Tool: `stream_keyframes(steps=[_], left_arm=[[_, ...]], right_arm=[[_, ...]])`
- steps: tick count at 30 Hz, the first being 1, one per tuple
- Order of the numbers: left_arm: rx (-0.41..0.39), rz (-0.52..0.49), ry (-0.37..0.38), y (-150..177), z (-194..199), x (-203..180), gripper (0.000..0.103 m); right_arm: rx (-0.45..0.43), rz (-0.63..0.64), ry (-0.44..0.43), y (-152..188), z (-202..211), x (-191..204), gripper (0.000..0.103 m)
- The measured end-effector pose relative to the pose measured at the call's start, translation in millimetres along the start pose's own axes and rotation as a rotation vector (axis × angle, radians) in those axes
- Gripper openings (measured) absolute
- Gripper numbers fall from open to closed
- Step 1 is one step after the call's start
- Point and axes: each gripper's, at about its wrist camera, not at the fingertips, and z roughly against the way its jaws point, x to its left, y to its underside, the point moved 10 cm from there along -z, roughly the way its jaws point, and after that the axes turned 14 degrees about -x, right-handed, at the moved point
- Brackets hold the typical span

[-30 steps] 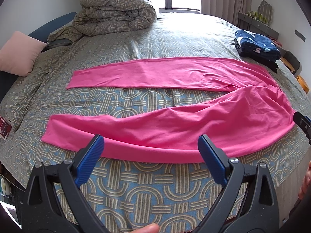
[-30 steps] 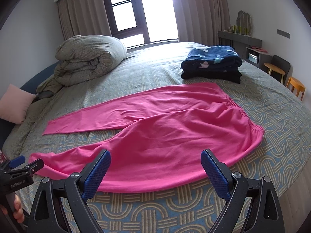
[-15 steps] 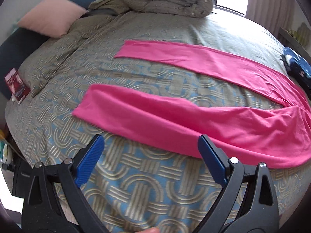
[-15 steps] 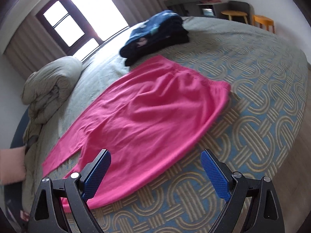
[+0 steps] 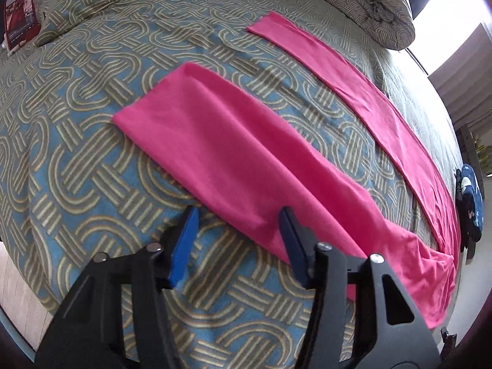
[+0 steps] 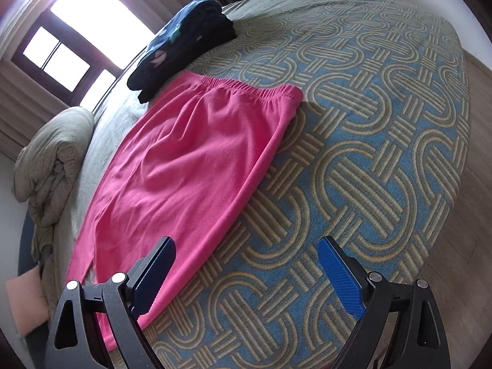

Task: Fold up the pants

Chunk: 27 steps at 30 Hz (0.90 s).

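Both grippers have swung apart and dropped low: left gripper (image 5: 236, 230) now sits at the near leg, right gripper (image 6: 246, 261) by the hip edge. Pink pants (image 5: 233, 150) lie flat on the patterned bedspread (image 5: 77, 184), legs splayed, waistband (image 6: 246, 87) beside the folded navy clothes (image 6: 184, 40). Both claws gape wide, holding nothing; the left's tips straddle the leg's near edge. I'd say pinch hem and waist edge together, then carry the near leg over the far one evenly. No brand or label is legible; the red packet (image 5: 21, 15) is too blurred to read.
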Motion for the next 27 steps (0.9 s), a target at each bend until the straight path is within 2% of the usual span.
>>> stream_keyframes(steps=[1, 4, 7, 9, 14, 17, 18, 19, 20, 27], left_arm=[[0.007, 0.018, 0.011, -2, -2, -1, 0.035], [0.034, 0.089, 0.057, -7, -12, 1, 0.014], [0.038, 0.135, 0.078, -7, -17, 3, 0.012], [0.033, 0.133, 0.083, -7, -17, 2, 0.012], [0.026, 0.144, 0.093, -9, -21, 0, 0.012], [0.022, 0.159, 0.093, -10, -21, 5, 0.006], [0.021, 0.17, 0.098, -11, -21, 5, 0.004], [0.017, 0.181, 0.106, -11, -20, 6, 0.003], [0.012, 0.188, 0.113, -12, -19, 7, 0.003], [-0.054, 0.202, 0.159, -26, -5, -1, 0.002]], right_arm=[[-0.002, -0.009, -0.007, 0, 1, -1, 0.091], [0.011, -0.067, -0.052, 0, 0, -2, 0.08], [0.039, -0.149, -0.123, 1, -5, 2, 0.068], [0.045, -0.186, -0.159, 1, -9, 7, 0.067], [0.022, -0.212, -0.162, -8, -24, 17, 0.067], [0.01, -0.203, -0.163, -16, -34, 26, 0.063], [0.012, -0.189, -0.157, -17, -38, 29, 0.043], [0.022, -0.165, -0.151, -16, -42, 32, 0.012], [0.046, -0.142, -0.135, -14, -47, 32, 0.004], [0.03, -0.15, -0.169, -18, -42, 36, 0.003]])
